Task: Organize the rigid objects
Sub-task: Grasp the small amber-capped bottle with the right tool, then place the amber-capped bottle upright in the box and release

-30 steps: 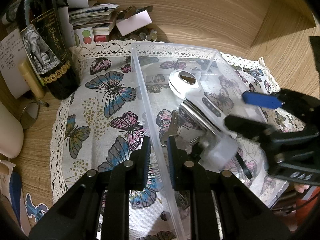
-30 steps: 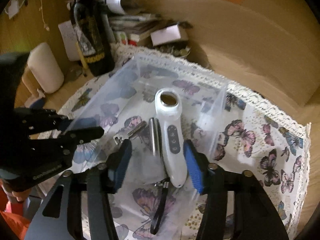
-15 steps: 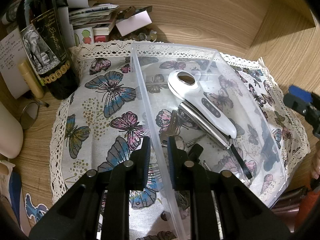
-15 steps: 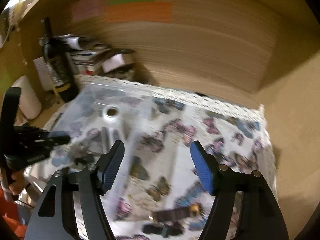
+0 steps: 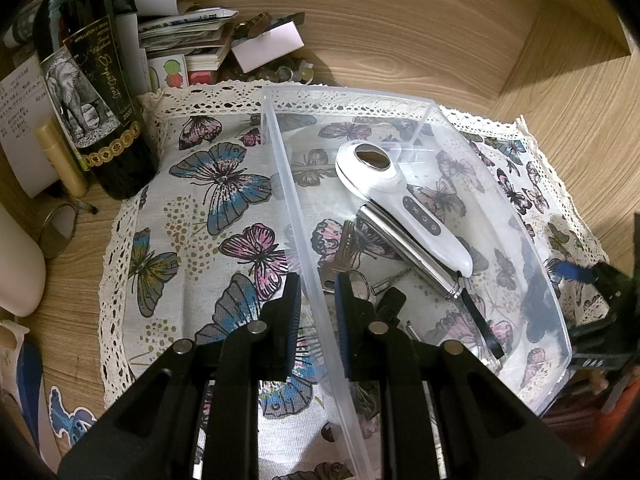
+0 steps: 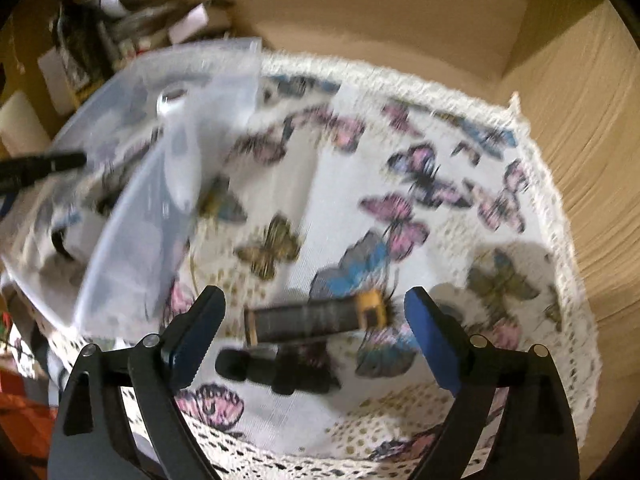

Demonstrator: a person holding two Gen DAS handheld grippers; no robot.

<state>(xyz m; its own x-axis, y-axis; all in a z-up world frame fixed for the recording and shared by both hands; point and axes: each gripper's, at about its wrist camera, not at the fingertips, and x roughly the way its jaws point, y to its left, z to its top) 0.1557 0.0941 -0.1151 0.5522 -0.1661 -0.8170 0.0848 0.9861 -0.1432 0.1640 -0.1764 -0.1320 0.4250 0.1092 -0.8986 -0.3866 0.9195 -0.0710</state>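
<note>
A clear plastic bin (image 5: 420, 104) stands on a butterfly cloth (image 5: 208, 208). In it lie a white handheld device (image 5: 416, 208), a silver tube (image 5: 416, 260) and keys (image 5: 344, 256). My left gripper (image 5: 317, 308) is shut on the bin's left wall (image 5: 296, 208). My right gripper (image 6: 314, 332) is open and empty above the cloth (image 6: 400, 152), to the right of the bin (image 6: 172, 168). Between its fingers lie a dark ribbed bar with a gold end (image 6: 316, 320) and a black cylinder (image 6: 276, 372). The right wrist view is blurred.
A wine bottle (image 5: 92, 92), stacked papers and boxes (image 5: 192, 40) and a white container (image 5: 16, 264) stand at the left and back. A small round mirror (image 5: 58, 230) lies by the bottle. Wooden walls enclose the back and right.
My right gripper has left the bin, swung right and come down over the dark bar and black cylinder on the cloth. My left gripper has kept its hold on the bin wall.
</note>
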